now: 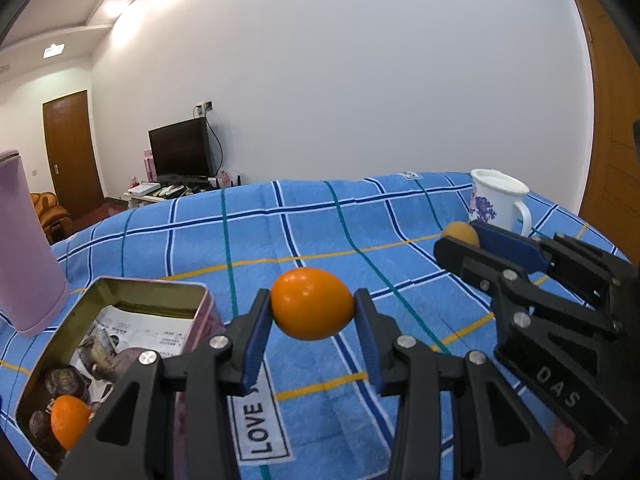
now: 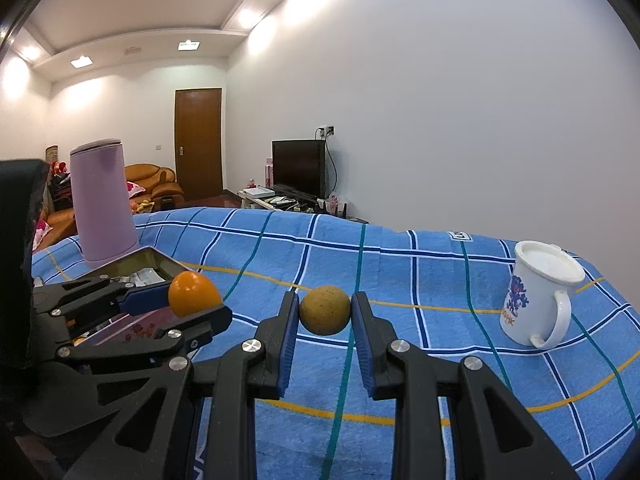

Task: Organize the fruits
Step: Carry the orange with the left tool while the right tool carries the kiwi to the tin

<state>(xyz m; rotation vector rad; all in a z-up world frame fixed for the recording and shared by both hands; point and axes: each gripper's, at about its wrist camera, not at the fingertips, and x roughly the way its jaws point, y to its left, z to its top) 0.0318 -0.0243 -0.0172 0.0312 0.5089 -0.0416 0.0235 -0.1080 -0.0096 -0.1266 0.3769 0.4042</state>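
Note:
My left gripper (image 1: 313, 309) is shut on a bright orange fruit (image 1: 312, 304) and holds it above the blue checked cloth, just right of an open metal tin (image 1: 148, 286). The tin holds another orange fruit (image 1: 69, 420), several dark fruits (image 1: 64, 380) and paper. My right gripper (image 2: 325, 310) is shut on a dull yellow-brown round fruit (image 2: 325, 310) above the cloth. In the right wrist view the left gripper (image 2: 196, 300) with its orange fruit (image 2: 193, 294) shows at the left over the tin (image 2: 160, 266). In the left wrist view the right gripper (image 1: 464, 236) shows at the right.
A tall pink tumbler (image 2: 103, 200) stands behind the tin, also at the left edge of the left wrist view (image 1: 24, 248). A white mug with a blue print (image 2: 536, 296) stands on the cloth at the right. The blue checked cloth (image 2: 420, 280) covers the table.

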